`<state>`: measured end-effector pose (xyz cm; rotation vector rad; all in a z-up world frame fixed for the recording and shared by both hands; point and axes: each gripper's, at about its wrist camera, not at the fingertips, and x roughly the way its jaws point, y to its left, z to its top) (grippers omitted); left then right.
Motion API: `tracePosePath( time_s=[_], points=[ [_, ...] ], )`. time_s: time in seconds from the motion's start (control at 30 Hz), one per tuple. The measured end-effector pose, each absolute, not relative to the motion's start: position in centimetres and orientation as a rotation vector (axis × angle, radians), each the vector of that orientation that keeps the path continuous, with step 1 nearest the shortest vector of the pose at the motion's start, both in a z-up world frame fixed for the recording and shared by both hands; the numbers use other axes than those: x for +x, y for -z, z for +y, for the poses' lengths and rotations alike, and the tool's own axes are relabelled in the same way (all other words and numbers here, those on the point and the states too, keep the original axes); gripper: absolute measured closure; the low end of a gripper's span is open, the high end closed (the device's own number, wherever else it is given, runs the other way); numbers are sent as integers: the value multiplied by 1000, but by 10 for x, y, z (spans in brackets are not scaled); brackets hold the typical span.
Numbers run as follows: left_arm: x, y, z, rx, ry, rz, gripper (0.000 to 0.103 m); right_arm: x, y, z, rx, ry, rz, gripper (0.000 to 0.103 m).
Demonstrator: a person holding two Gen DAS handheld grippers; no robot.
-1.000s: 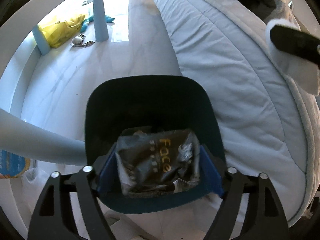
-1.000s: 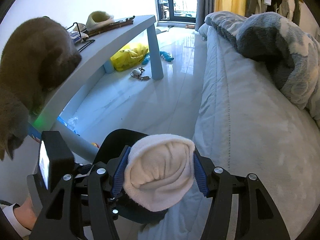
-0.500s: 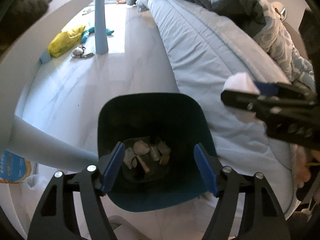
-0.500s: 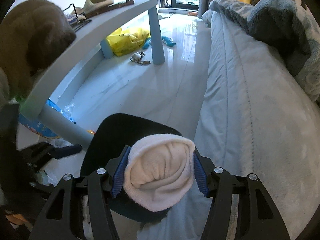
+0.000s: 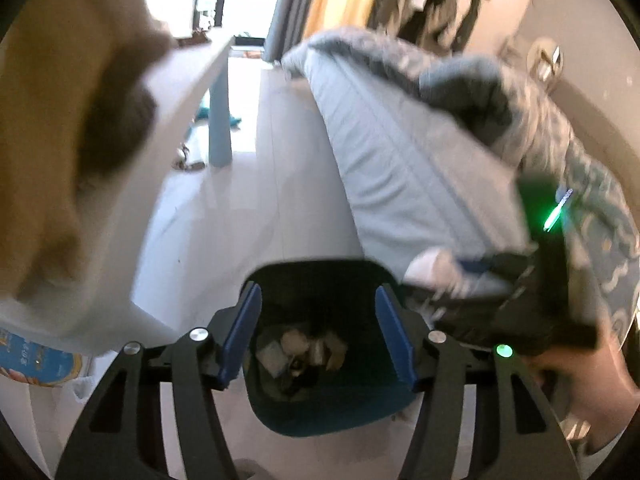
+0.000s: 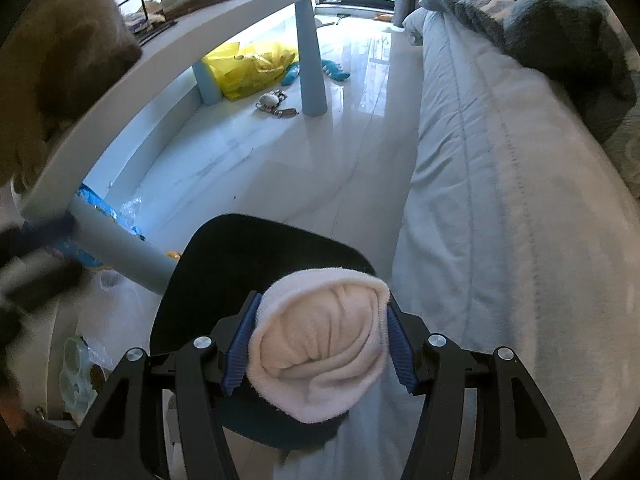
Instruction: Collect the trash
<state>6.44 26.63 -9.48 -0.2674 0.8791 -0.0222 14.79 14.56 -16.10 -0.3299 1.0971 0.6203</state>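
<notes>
A dark blue trash bin (image 5: pixel 320 412) stands on the floor between the table and the bed, with several crumpled scraps (image 5: pixel 300 352) at its bottom. My left gripper (image 5: pixel 316 336) is open and empty, right above the bin's mouth. My right gripper (image 6: pixel 320 344) is shut on a rolled white sock (image 6: pixel 316 344) and holds it over the near right rim of the bin (image 6: pixel 240 264). In the left wrist view the right gripper (image 5: pixel 460 268) shows blurred at the bin's right edge.
A grey bed (image 6: pixel 500 184) with a dark fluffy blanket (image 6: pixel 568 40) runs along the right. A pale blue table (image 6: pixel 224 36) stands on the left, a brown furry animal (image 6: pixel 52 92) on it. A yellow bag (image 6: pixel 252 64) and toys lie under it. Wrappers (image 6: pixel 80 376) lie beside the bin.
My left gripper opened and the black wrapper it held is gone from its fingers; it has since risen and tilted up. My right gripper with the sock moved closer over the bin.
</notes>
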Motion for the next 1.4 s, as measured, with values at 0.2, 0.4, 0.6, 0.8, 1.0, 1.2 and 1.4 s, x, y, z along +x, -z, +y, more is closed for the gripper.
tracePosePath(
  time_s=[0.2,0.4,0.6,0.8,1.0,1.2,1.4],
  points=[
    [64,80,278,-368,52,860,42,138,178,158,-367,-661,1139,31],
    [61,52,266,-360,97,806,41,136,177,157,-357,-667,1140,27],
    [60,30,252,-364,141,772,39,131,159,151,-359,-669,1099,27],
    [61,11,230,-350,172,733,35,126,118,125,-344,-647,1004,26],
    [63,-8,203,-305,170,692,17,130,85,75,-301,-560,926,21],
    [56,-19,161,-238,206,661,11,108,46,5,-327,-397,803,10],
    [24,-24,121,-103,182,588,5,65,1,-90,-216,-255,694,3]
  ],
)
